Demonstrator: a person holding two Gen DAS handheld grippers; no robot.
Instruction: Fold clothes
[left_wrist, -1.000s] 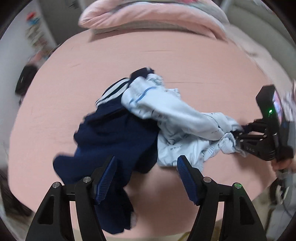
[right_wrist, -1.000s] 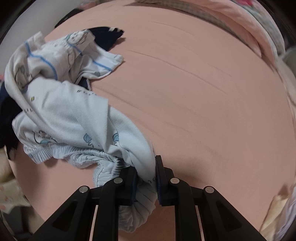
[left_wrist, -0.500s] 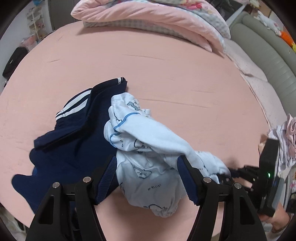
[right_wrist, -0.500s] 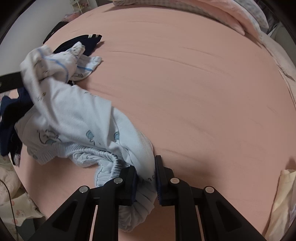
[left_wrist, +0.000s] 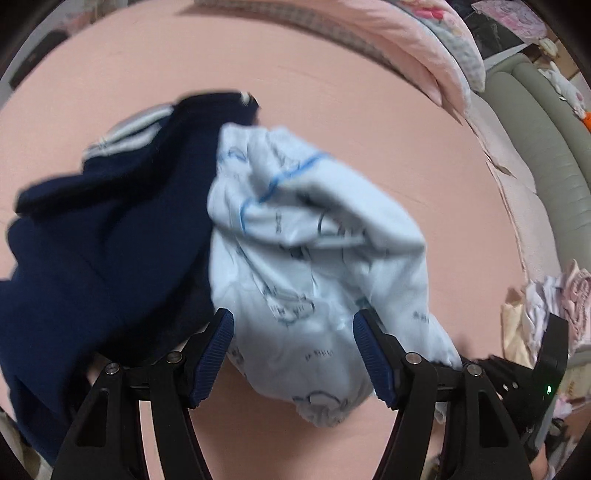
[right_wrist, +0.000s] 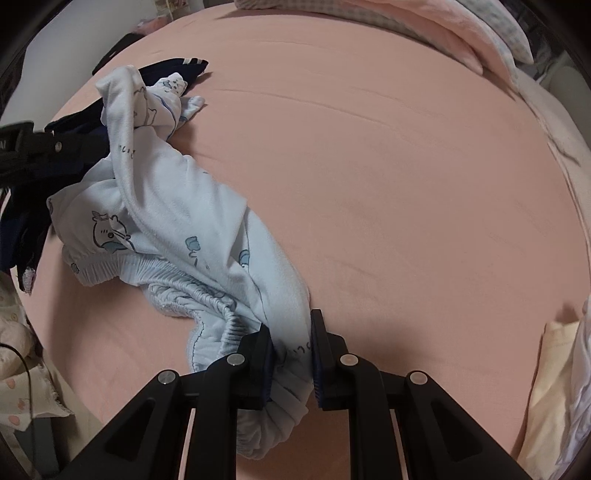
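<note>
Pale-blue printed garment now sits between my lowered, wide-open left tongs, untouched, while my right tongs clamp its waistband, ready for spreading.

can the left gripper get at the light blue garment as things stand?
Probably yes. The left gripper stands open right above the light blue garment, nothing between. The navy garment lies beside its left finger, and the right gripper already clamps the waistband end.

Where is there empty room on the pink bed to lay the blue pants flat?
The pink sheet lies bare between the light blue pants and the folded quilt. It is crowded where the navy garment lies beside them.
</note>
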